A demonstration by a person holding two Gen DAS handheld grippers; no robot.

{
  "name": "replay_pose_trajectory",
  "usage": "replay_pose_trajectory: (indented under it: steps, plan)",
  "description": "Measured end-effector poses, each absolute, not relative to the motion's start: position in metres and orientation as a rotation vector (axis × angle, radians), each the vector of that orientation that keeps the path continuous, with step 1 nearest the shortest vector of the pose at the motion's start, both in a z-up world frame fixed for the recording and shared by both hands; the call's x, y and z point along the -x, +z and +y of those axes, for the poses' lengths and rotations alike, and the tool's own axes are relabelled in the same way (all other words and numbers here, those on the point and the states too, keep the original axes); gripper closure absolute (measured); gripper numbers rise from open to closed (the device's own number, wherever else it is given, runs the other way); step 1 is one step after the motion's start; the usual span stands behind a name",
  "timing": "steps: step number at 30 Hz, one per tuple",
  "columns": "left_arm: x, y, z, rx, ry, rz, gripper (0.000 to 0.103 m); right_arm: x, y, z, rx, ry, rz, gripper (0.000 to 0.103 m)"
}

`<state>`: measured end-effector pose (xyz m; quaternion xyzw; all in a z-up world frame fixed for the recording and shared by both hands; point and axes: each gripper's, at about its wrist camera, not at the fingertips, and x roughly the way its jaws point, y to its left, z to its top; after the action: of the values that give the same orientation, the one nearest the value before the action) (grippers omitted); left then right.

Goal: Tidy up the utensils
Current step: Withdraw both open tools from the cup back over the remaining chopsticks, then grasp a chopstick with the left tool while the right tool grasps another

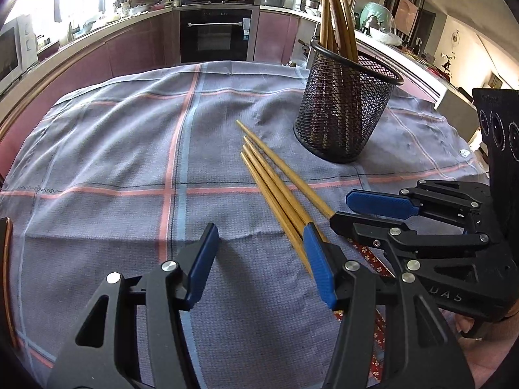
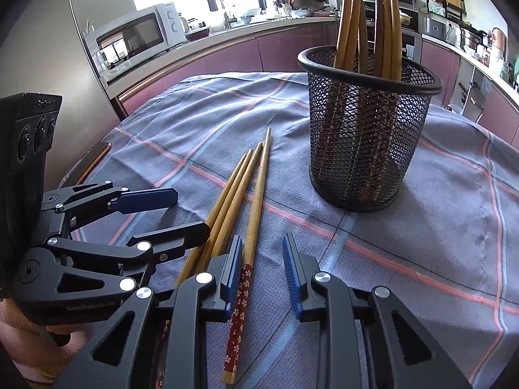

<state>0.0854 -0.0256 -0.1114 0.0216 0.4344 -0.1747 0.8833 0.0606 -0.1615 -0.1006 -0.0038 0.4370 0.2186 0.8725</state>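
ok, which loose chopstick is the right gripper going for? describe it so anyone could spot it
Start at the black mesh holder on the plaid cloth. Four chopsticks lie loose beside it. The target chopstick lies apart from the bunched three, its red flowered end between the right gripper jaws.

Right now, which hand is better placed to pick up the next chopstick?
Right. The right tool already straddles the flower-patterned chopstick, one pad against it. The left tool stands open beside the other three chopsticks, with nothing between its pads.
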Motion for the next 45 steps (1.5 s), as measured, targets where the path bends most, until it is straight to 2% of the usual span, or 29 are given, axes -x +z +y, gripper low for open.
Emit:
replay_pose_trajectory:
  steps: [5, 9, 14, 17, 26, 29, 30, 36, 39, 45]
  plan:
    - [-0.086, -0.111, -0.026, -0.053, -0.372, 0.912, 0.053, -0.061, -0.100, -0.162, 0.009, 0.459, 0.913, 0.078]
    - [-0.087, -0.110, -0.026, -0.054, -0.386, 0.922, 0.073, -0.062, -0.100, -0.161, 0.009, 0.460, 0.913, 0.078]
    - [-0.088, -0.109, -0.025, -0.046, -0.390, 0.934, 0.072, -0.063, -0.098, -0.158, 0.016, 0.459, 0.916, 0.078]
    - [-0.090, -0.109, -0.026, -0.055, -0.384, 0.939, 0.068, -0.065, -0.097, -0.154, 0.028, 0.462, 0.914, 0.078]
    - [-0.101, -0.111, -0.024, -0.051, -0.364, 0.947, 0.077, -0.075, -0.098, -0.144, 0.074, 0.446, 0.908, 0.079]
    - [-0.104, -0.112, -0.024, -0.048, -0.356, 0.948, 0.084, -0.077, -0.098, -0.142, 0.084, 0.443, 0.908, 0.080]
    - [-0.104, -0.112, -0.024, -0.047, -0.355, 0.949, 0.086, -0.077, -0.098, -0.142, 0.089, 0.439, 0.908, 0.081]
    - [-0.104, -0.112, -0.025, -0.049, -0.351, 0.948, 0.086, -0.079, -0.099, -0.141, 0.095, 0.423, 0.907, 0.086]
    - [-0.105, -0.112, -0.024, -0.042, -0.348, 0.948, 0.087, -0.080, -0.099, -0.143, 0.088, 0.422, 0.909, 0.095]
    - [-0.106, -0.112, -0.021, -0.020, -0.336, 0.946, 0.090, -0.078, -0.097, -0.147, 0.078, 0.419, 0.905, 0.098]
